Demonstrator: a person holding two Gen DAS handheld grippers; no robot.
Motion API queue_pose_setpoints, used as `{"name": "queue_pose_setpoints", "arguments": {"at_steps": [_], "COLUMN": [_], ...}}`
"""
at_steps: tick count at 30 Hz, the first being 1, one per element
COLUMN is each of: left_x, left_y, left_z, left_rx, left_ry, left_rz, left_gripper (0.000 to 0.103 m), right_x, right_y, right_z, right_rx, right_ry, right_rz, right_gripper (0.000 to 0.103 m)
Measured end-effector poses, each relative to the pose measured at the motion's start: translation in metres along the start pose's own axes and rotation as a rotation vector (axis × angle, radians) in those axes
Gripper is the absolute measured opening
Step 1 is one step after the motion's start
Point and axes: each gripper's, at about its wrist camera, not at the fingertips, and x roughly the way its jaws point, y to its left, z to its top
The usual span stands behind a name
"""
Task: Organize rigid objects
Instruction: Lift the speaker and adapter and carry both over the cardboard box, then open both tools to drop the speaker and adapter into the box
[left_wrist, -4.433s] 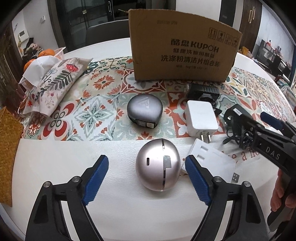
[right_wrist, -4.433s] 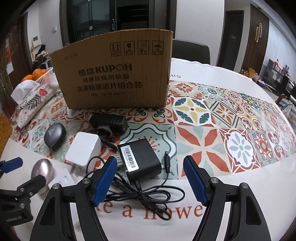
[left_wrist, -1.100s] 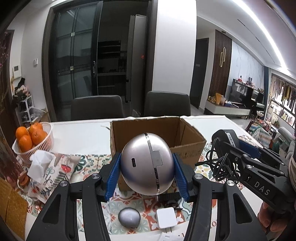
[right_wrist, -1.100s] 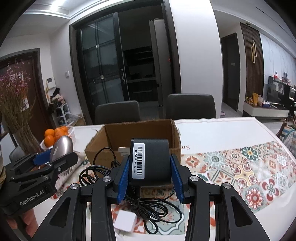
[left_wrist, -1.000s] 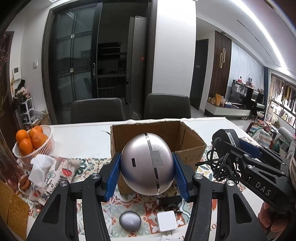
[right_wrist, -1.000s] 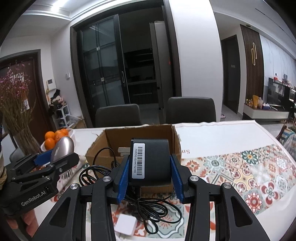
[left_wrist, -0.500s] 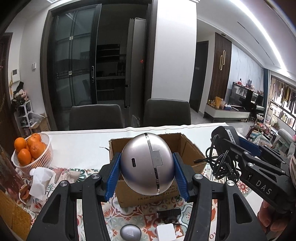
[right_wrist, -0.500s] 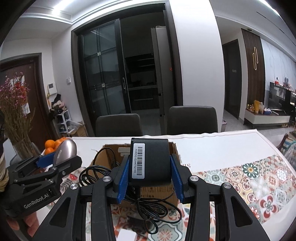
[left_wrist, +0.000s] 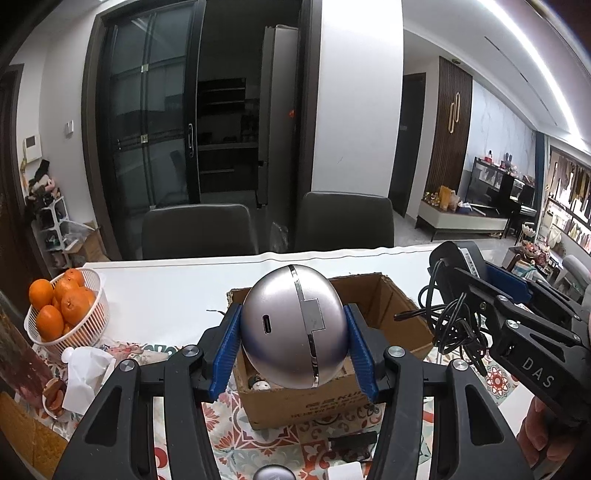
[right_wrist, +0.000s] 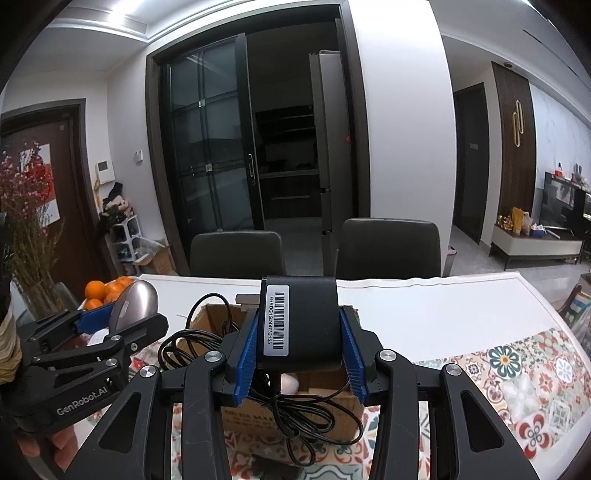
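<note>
Left gripper (left_wrist: 293, 345) clamps silver egg case (left_wrist: 293, 326), right gripper (right_wrist: 298, 356) clamps black adapter (right_wrist: 299, 323), both above cardboard box (left_wrist: 388, 306); neither dropped yet, box maybe holds small items, grey case (left_wrist: 271, 473) left on table

We cannot make out most of the cardboard box (left_wrist: 391, 321) interior, which the silver egg-shaped case (left_wrist: 293, 326) and the black power adapter (right_wrist: 299, 325) hide, while a grey case (left_wrist: 271, 474) and white charger (left_wrist: 345, 472) on the tabletop are cut off by the bottom edge.
</note>
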Motion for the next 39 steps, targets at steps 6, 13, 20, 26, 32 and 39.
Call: {"name": "queue_pose_setpoints", "arguments": {"at_steps": [6, 13, 20, 26, 32, 39], "left_x": [0.020, 0.048, 0.078, 0.096, 0.106, 0.110], "left_y": [0.003, 0.005, 0.008, 0.007, 0.008, 0.009], "left_z": [0.005, 0.010, 0.008, -0.001, -0.007, -0.009], "left_rx": [-0.005, -0.011, -0.039, -0.016, -0.011, -0.015], "left_ry": [0.032, 0.086, 0.158, 0.207, 0.236, 0.259], "left_rz": [0.003, 0.008, 0.004, 0.022, 0.022, 0.003], "left_gripper": [0.054, 0.054, 0.054, 0.054, 0.054, 0.054], "right_x": [0.019, 0.045, 0.075, 0.101, 0.113, 0.113], "right_y": [-0.002, -0.006, -0.006, -0.010, -0.013, -0.014], "right_z": [0.004, 0.003, 0.002, -0.009, -0.016, -0.018], "right_rx": [-0.011, -0.020, -0.011, -0.011, -0.005, 0.006], "right_ry": [0.022, 0.067, 0.135, 0.200, 0.234, 0.240], "right_rz": [0.003, 0.006, 0.021, 0.018, 0.022, 0.039], "right_gripper": [0.042, 0.042, 0.042, 0.042, 0.042, 0.044]}}
